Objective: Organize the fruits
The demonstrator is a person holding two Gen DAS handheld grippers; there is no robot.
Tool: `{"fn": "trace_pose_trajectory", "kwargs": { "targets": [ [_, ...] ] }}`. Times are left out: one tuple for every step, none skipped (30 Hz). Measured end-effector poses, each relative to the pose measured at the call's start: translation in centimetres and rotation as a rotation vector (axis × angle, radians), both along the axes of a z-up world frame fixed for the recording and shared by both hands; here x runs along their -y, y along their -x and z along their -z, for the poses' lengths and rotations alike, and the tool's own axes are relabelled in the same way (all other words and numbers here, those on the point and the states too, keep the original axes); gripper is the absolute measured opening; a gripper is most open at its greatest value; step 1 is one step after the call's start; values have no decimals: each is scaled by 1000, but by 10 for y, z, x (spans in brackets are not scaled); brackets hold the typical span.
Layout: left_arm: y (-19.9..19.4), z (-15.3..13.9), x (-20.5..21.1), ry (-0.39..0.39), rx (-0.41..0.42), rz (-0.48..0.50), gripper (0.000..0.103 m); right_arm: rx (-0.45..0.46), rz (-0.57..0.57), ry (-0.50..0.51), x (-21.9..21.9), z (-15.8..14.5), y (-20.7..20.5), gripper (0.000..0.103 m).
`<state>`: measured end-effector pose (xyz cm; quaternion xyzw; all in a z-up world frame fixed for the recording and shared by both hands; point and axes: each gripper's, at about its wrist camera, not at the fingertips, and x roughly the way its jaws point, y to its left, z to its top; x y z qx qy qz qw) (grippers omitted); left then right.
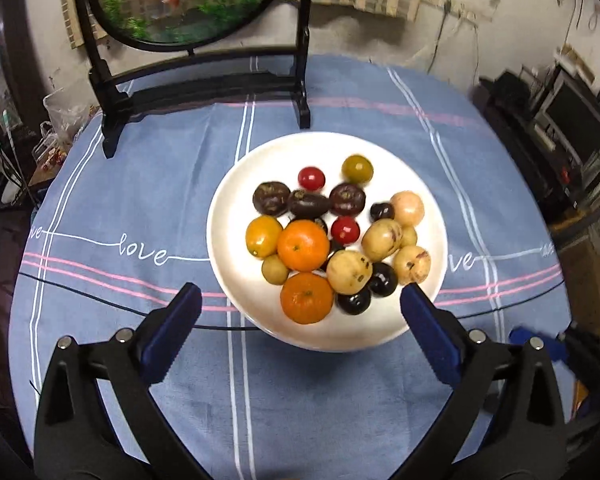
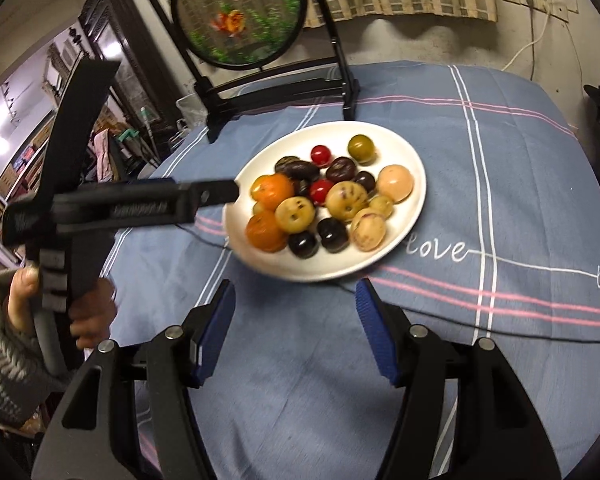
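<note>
Both claws stand open and empty. The left claw (image 1: pixel 300 300) hangs wide above the near rim of the white plate (image 1: pixel 236 184), and the right claw (image 2: pixel 296 300) sits part open just short of the same plate. The fruit is all heaped on the plate in the middle of the blue-clothed worktop (image 1: pixel 140 208): two mandarins (image 1: pixel 303 245), red cherry tomatoes (image 1: pixel 311 178), dark plums (image 1: pixel 382 279) and speckled yellow fruits (image 1: pixel 349 272), most of them touching.

The main risk is the crowding. A claw coming down on one round fruit would likely nudge its neighbours, and a plum near the rim could roll off onto the cloth. Soft tomatoes may split under a hard squeeze. A thin black cable (image 1: pixel 100 300) runs under the plate's near edge and a low claw could snag it and shift the plate. Both claws working the same spot could collide.
</note>
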<state>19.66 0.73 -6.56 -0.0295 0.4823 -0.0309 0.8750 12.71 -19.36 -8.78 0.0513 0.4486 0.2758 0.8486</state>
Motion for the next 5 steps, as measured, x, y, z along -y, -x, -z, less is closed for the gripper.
{"fn": "trace_pose_trajectory", "kwargs": {
  "targets": [
    [1,-2,-1,8,11,-4,101,0,-2,2,-1,-1,3,63],
    [3,-5,-2,24,25,2,101,1,-4,4,-1,-2,6,63],
    [5,-8,-1,30,38,7,101,2,-5,5,-1,-3,8,63],
    [8,-13,-1,26,63,7,101,4,-5,8,-1,-4,11,63],
    [12,-17,1,16,92,2,101,6,-4,12,-1,-5,13,63]
  ]
}}
